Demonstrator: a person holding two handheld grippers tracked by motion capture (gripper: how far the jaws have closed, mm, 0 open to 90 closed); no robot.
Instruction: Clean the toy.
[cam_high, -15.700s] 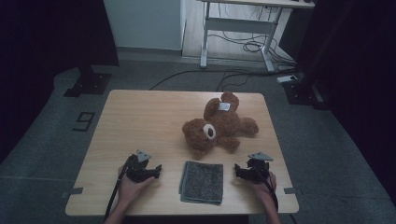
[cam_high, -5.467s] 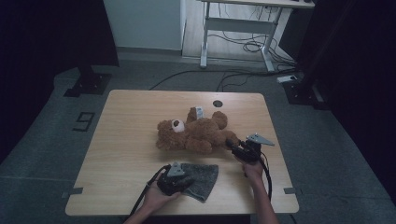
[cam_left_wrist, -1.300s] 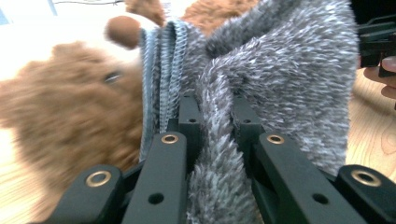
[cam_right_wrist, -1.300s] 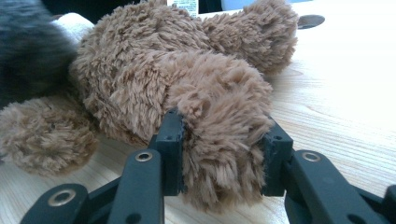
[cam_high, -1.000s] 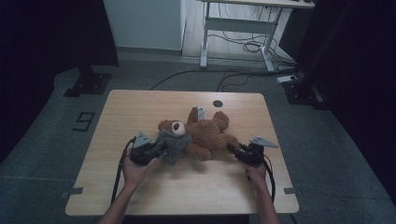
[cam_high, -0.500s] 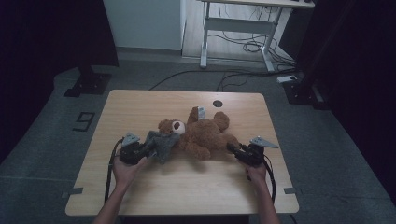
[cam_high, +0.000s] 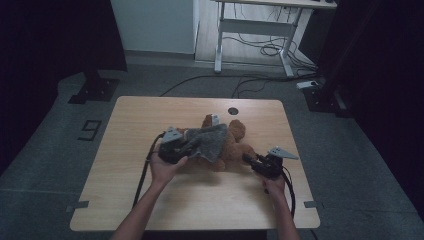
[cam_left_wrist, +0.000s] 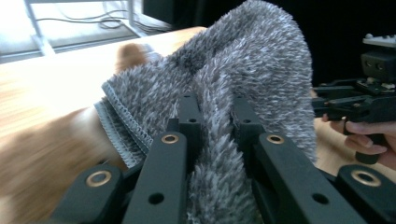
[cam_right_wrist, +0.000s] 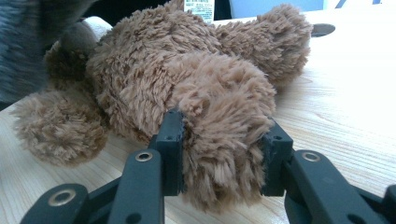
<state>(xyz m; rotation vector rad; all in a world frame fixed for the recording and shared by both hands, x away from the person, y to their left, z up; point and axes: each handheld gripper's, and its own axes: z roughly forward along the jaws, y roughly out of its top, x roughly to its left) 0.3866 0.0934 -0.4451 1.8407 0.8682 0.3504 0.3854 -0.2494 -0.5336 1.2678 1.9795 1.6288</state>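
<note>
Two grippers at table (cam_high: 125, 200) near edge: left gripper (cam_left_wrist: 212, 116) pinching grey cloth (cam_left_wrist: 252, 60), cloth draped over bear head; right gripper (cam_right_wrist: 222, 140) clamped on bear (cam_right_wrist: 163, 79) leg; bear lying mid-table; desk (cam_high: 260, 20) beyond
</note>
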